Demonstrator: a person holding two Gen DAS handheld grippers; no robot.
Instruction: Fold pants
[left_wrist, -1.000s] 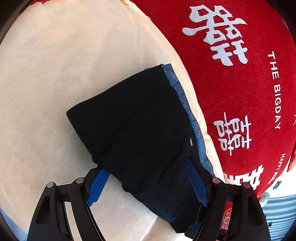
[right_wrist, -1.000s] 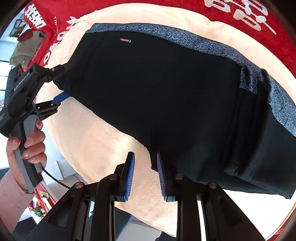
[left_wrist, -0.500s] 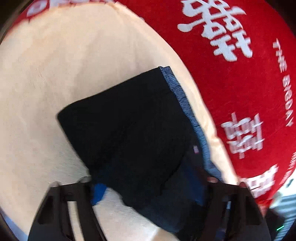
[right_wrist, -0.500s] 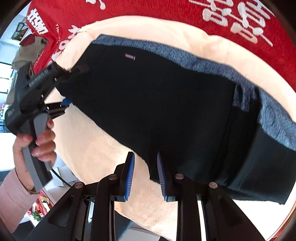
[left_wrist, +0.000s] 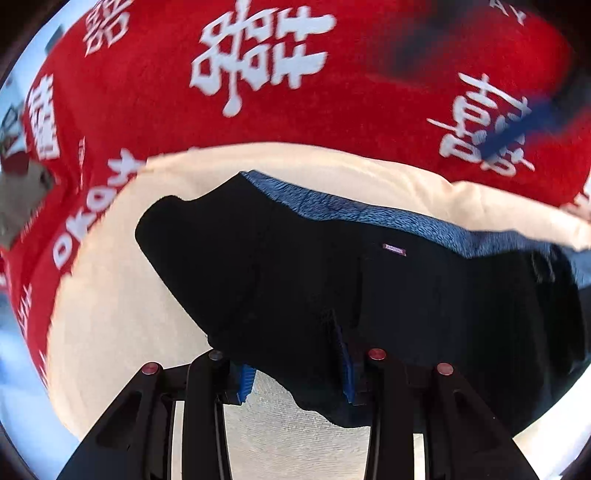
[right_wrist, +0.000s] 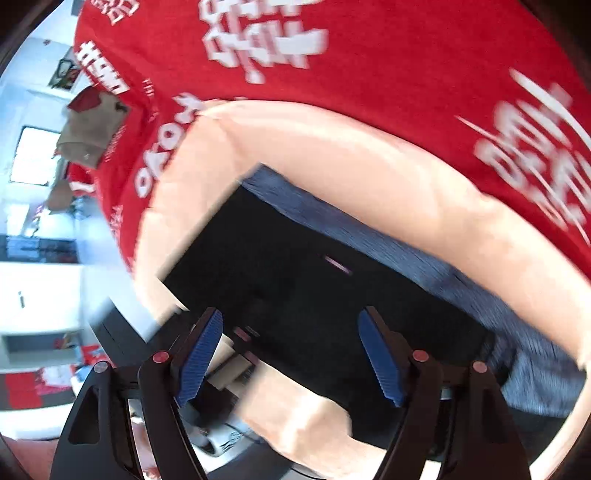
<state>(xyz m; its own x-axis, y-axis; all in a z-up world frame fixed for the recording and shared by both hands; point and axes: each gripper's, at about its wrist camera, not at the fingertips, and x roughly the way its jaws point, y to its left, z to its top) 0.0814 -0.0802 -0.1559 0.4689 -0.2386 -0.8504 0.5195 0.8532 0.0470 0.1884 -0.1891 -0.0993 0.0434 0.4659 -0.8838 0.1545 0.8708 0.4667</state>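
The black pants (left_wrist: 332, 280) with a grey-blue waistband (left_wrist: 369, 218) lie folded on a cream cloth (left_wrist: 110, 295). In the left wrist view my left gripper (left_wrist: 295, 365) has its jaws apart, with the near edge of the pants draped between and over the blue pads (left_wrist: 341, 354). In the right wrist view the pants (right_wrist: 314, 288) lie just beyond my right gripper (right_wrist: 291, 350), whose jaws stand wide apart and hold nothing. The view is blurred by motion.
A red blanket with white characters (left_wrist: 277, 92) covers the surface behind the cream cloth (right_wrist: 369, 177). The other gripper shows as a blurred dark shape with a blue pad (left_wrist: 517, 129) at the upper right of the left wrist view. Room furniture (right_wrist: 37, 277) lies to the left.
My right gripper has opened wide, let go of the pants' edge and swung away. My left gripper has narrowed and shifted, so the pants now lie crosswise in its view.
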